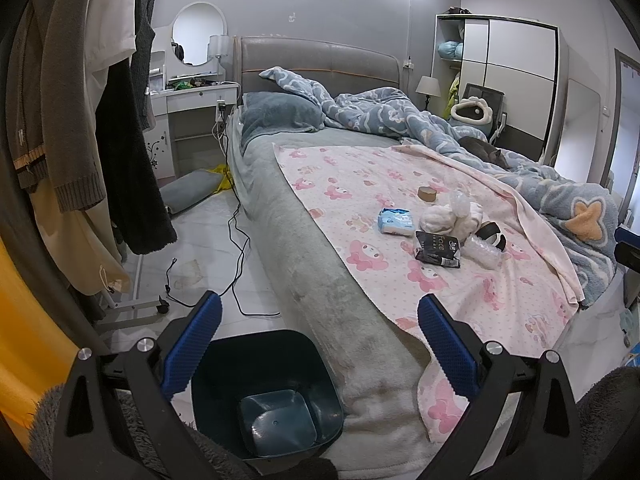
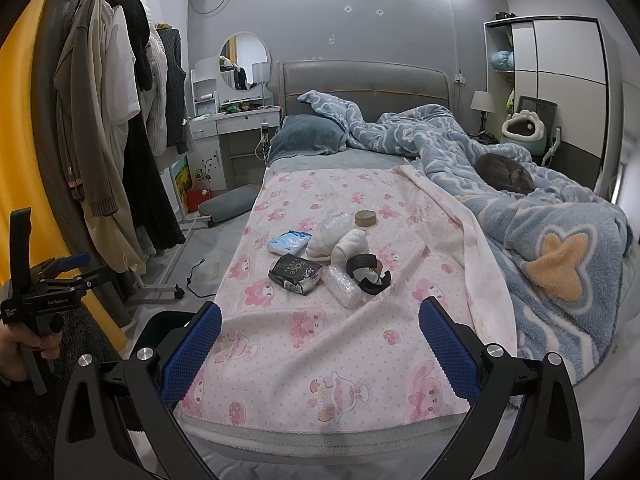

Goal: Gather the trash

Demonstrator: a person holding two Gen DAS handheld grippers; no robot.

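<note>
Trash lies in a small cluster on the pink patterned sheet (image 2: 320, 344) that covers the near half of the bed (image 1: 296, 264). In this cluster are a black wrapper (image 2: 296, 274) with pale letters, a light blue tissue pack (image 2: 289, 242) just beside it, a crumpled white wad (image 2: 344, 246), two pieces of clear bubble plastic (image 2: 342, 286), a black curled strip (image 2: 368, 270) and a brown tape roll (image 2: 365, 218) a little farther toward the headboard. The wrapper touches the nearer bubble plastic, and the black strip lies against the white wad.

Both claws are empty. The left claw (image 1: 320, 344) has its blue pads spread wide; it hangs over the corner of the bed, and below it a dark bin (image 1: 264, 392) stands on the floor, touching the grey edge of the bed. The bin looks empty, only its blue bottom is seen. The right claw (image 2: 320, 344) is also spread wide and it points along the bed toward the trash, well apart from it.

In the right wrist view, a hand (image 2: 16, 354) at the left edge holds the handle of the left claw.

A blue fleece blanket (image 2: 560, 248) is bunched on the right side of the bed, and a dark grey cat (image 2: 506, 174) lies curled on it. Clothes (image 2: 120, 140) hang on a rack at the left.
</note>
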